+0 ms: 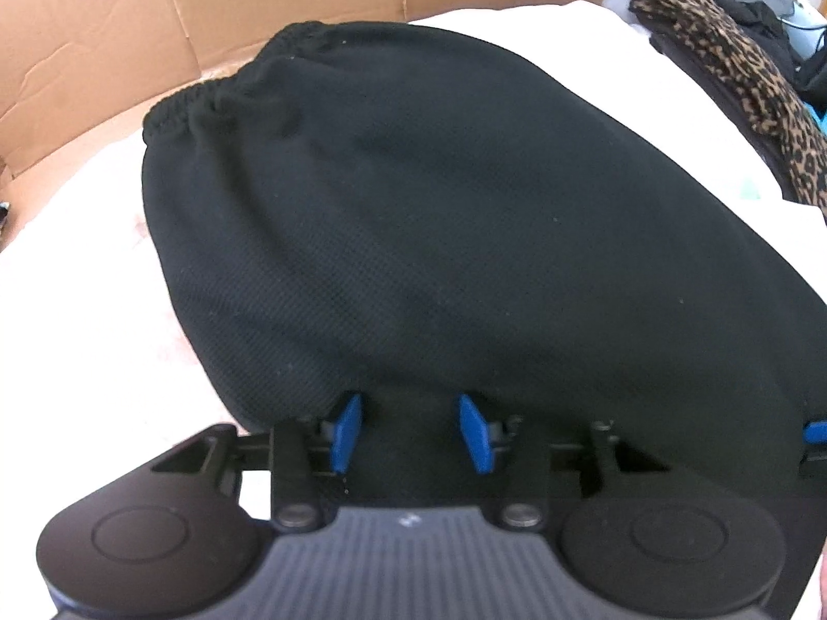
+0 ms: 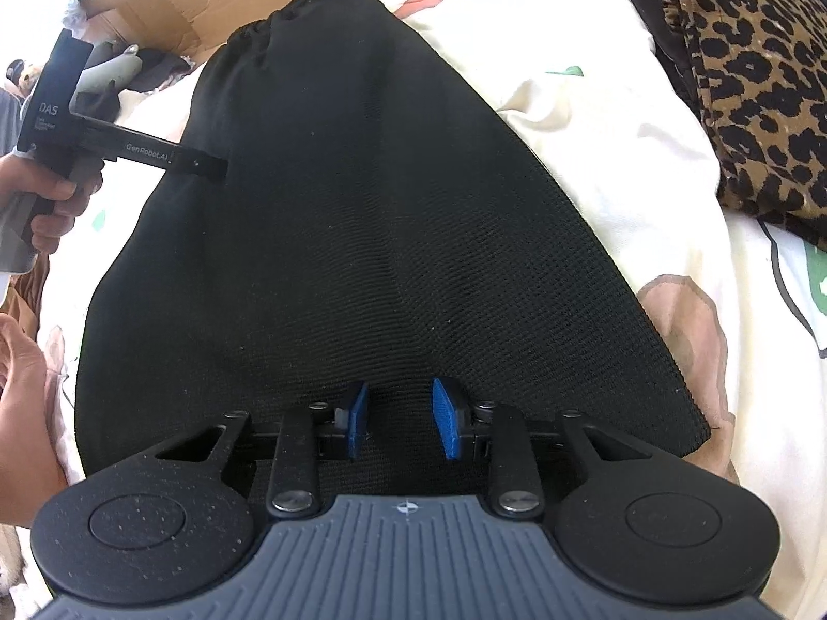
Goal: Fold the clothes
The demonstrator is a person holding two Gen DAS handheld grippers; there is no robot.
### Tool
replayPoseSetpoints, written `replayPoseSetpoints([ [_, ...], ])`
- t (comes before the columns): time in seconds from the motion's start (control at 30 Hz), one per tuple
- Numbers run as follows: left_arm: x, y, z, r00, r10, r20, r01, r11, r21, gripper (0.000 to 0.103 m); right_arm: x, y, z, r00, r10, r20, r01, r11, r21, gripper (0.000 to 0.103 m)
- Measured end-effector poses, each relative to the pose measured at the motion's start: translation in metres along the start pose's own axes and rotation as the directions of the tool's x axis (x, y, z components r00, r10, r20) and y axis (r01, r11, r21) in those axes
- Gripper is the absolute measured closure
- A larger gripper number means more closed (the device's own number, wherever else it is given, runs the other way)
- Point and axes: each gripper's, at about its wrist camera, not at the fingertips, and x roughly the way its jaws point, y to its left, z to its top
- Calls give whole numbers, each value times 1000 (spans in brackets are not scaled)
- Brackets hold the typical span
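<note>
Left wrist view: the left gripper [image 1: 411,431] is hovering at the near hem of the black garment [image 1: 439,217], blue fingers [image 1: 345,434] apart with cloth lying between and under them, nothing pinched. The garment is lying flat on the white sheet [image 1: 77,320], elastic waistband [image 1: 217,88] at the far end toward the cardboard [image 1: 155,10]; a leopard-print cloth [image 1: 749,82] is sitting well apart at far right. Right wrist view: the right gripper [image 2: 400,423] is sitting likewise at a near edge of the garment [image 2: 372,206], fingers [image 2: 445,423] spread, not clamped. The left tool [image 2: 124,150] is showing at the left side, its tip at the garment's edge; its jaw state cannot be told from here. The leopard cloth [image 2: 749,77] is lying to the right. Judgement: garment appears laid out or already part-folded; a grasp for the next fold is being set up. Next move calls for both grippers closing on the edge, taking all layers, then lifting together and carrying toward the waistband without dragging the sheet.
</note>
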Motion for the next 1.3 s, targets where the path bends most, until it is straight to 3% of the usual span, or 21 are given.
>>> replayPoseSetpoints([
  [0.47, -48, 5, 0, 995, -68, -79, 70, 997, 25, 61, -23, -11, 9, 1000, 23, -11, -21, 994, 105, 68],
  [0.83, -81, 38, -37, 989, -63, -131, 65, 998, 16, 61, -31, -8, 13, 1000, 15, 12, -16, 994, 105, 68],
  [0.97, -88, 58, -50, 987, -87, -133, 85, 996, -19, 61, -34, 4, 17, 1000, 20, -2, -20, 998, 55, 68],
  [1.17, -104, 88, -57, 993, -103, -65, 101, 994, -27, 61, -35, 28, 33, 998, 10, -67, -13, 999, -41, 68],
  [1.3, -101, 110, -65, 989, -139, -59, 133, 987, -93, 76, -34, 64, 47, 994, 30, -106, -46, 987, -156, 68],
])
